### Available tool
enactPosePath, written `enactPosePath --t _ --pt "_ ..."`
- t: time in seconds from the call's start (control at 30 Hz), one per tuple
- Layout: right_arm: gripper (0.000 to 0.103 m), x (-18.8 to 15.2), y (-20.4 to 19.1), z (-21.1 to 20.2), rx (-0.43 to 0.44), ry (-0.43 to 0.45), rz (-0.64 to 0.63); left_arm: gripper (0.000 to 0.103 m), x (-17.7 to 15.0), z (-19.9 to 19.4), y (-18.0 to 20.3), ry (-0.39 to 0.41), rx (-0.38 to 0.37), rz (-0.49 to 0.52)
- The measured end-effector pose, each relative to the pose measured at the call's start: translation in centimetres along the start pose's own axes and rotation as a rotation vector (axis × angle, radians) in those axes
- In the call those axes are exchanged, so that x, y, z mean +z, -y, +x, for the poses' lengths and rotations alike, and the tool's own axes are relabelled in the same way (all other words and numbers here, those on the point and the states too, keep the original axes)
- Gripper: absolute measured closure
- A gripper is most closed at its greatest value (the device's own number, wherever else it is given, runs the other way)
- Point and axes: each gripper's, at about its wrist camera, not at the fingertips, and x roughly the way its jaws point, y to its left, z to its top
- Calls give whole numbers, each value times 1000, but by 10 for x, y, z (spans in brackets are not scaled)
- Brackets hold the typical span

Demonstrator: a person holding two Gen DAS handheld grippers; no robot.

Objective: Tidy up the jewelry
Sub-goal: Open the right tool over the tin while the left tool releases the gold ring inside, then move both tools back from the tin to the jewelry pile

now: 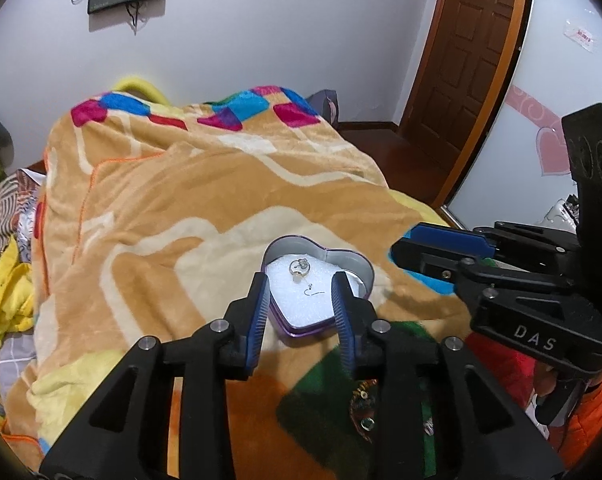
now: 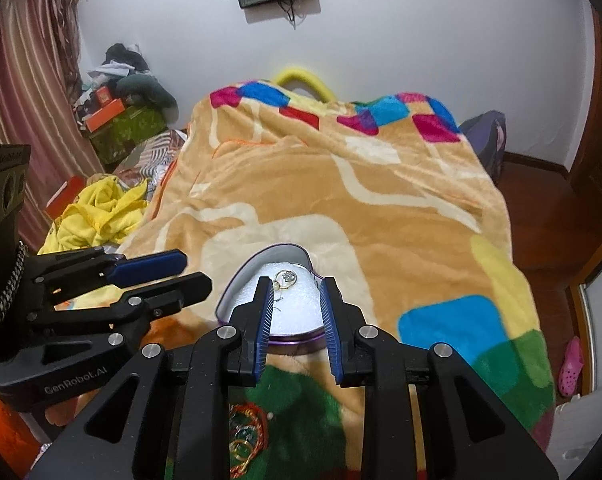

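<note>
Purple-rimmed, the heart tin [image 1: 328,255] sits on the blanket [image 1: 181,200] with a ring [image 1: 299,266] and a small hook [image 1: 313,290] lying on its white foam. Left gripper [image 1: 301,286] hangs just over the tin's near edge, its jaws apart and holding nothing, and the right gripper [image 2: 295,292] does the same from its side. More jewelry [image 2: 247,432] lies on the blanket's green patch below the right gripper.

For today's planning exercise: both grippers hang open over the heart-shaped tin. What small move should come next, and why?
Probably lower the right gripper toward the loose bracelets on the blanket near its base. The tin already holds a ring and an earring hook, and both grippers are empty.
</note>
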Motion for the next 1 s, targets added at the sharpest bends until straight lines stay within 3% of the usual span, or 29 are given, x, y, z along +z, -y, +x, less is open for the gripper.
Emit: enactPosePath --t 0.57,0.73,1.0 --pt "81 -24 -20 -61 -71 99 9 70 -25 -60 12 28 41 13" --pt "81 -43 -21 -60 -92 69 18 70 -45 -62 14 -11 33 16" --pt "80 -86 -21 -40 -74 -53 46 70 -81 -51 21 -95 16 24"
